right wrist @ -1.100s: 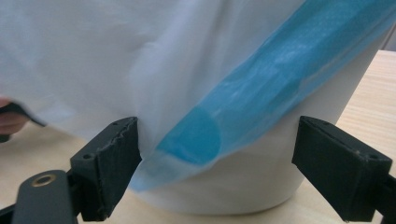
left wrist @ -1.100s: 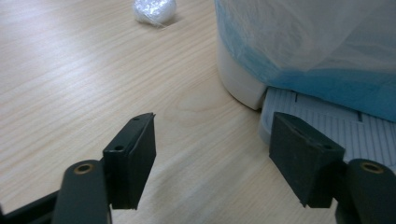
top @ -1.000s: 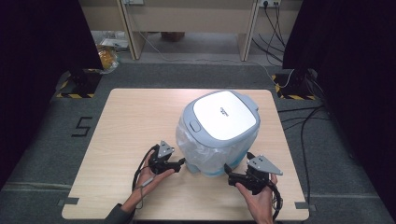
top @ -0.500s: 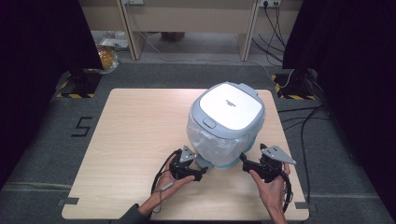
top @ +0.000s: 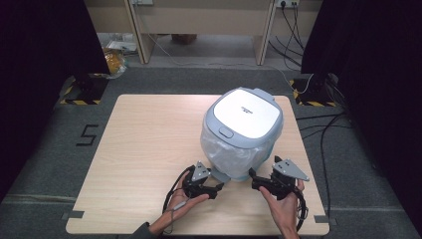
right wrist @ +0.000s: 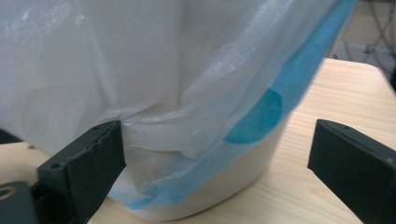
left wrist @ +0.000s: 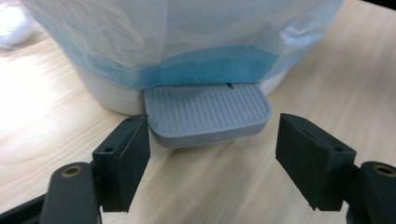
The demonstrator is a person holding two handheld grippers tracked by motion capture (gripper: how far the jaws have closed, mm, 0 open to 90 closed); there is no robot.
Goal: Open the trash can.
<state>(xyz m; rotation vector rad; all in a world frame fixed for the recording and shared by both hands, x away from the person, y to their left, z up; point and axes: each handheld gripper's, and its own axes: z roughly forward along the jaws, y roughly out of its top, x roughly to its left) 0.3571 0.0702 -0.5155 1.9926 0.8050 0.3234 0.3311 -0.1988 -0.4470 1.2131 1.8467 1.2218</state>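
Left hand-held gripper (top: 217, 187): has slid in from the left to the bin's foot pedal (left wrist: 208, 113); jaws just closed a little yet stand apart, gripping nothing, the pedal's left corner at one pad.
Pedal bin (top: 244, 130): on the counter (top: 144, 144), lid down, turned so its pedal faces the person.
Right hand-held gripper (top: 254, 180): jaws just reopened wide, empty, beside the bag liner (right wrist: 154, 93).
Meaning: probably lining up to press the pedal.
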